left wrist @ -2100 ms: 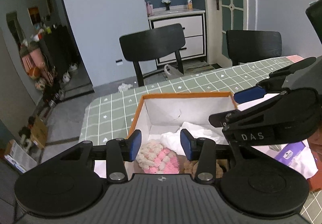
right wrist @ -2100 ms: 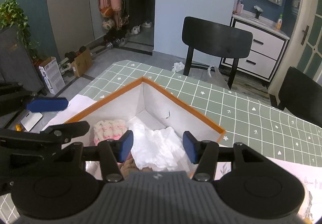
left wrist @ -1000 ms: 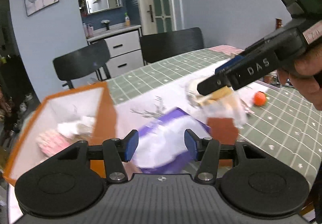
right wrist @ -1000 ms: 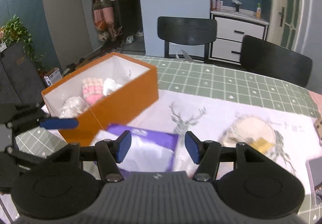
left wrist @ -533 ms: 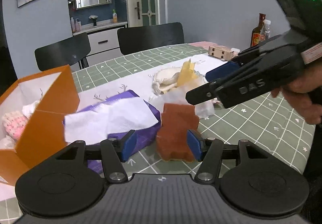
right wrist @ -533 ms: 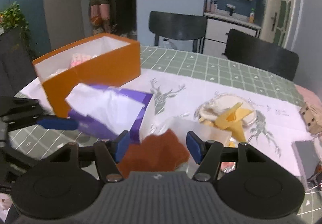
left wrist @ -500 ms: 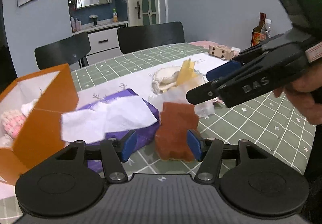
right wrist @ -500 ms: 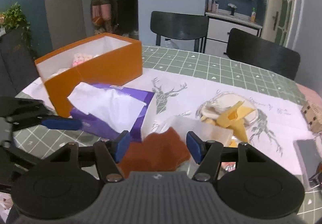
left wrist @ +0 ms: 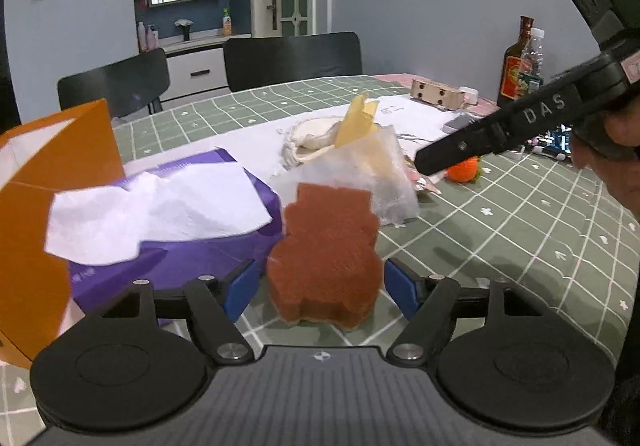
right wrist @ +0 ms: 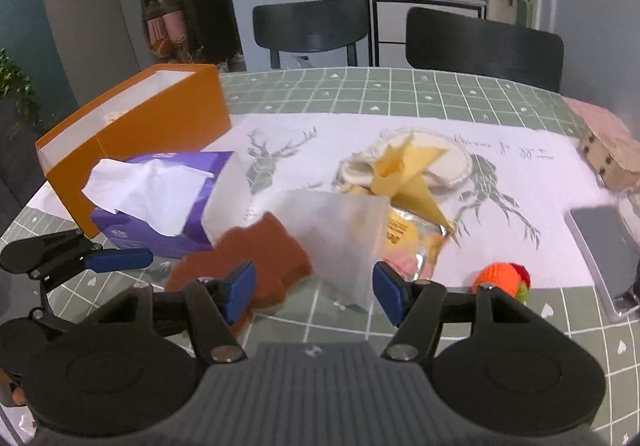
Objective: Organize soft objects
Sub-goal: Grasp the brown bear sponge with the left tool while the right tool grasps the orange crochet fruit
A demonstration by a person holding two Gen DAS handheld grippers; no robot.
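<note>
We see the brown bear-shaped sponge [left wrist: 326,258] lying flat on the green checked tablecloth [left wrist: 520,230], right between the blue pads of our left gripper [left wrist: 318,288], whose jaws stand wide apart on either side of it — not touching it. Just left of the sponge sits the purple tissue box [left wrist: 180,246] with a white tissue [left wrist: 156,209] spilling out of its top, and left of that the orange box [left wrist: 48,181], open at the top. Just beyond the sponge, touching its far edge, is a translucent plastic bag [left wrist: 384,173], with a yellow cloth [left wrist: 358,117] sticking up behind it over a round cream pad [right wrist: 440,161].

Our right gripper [right wrist: 314,288] hovers over the bag (its jaws spread wide too, holding nothing), with the sponge [right wrist: 248,250] at its left finger. To the right an orange knitted ball [right wrist: 500,278] rests on the tablecloth near the edge of the white deer-print sheet [right wrist: 304,141]. Farther off stand two black chairs [right wrist: 480,45] and, at the far right, a dark bottle [left wrist: 516,61].
</note>
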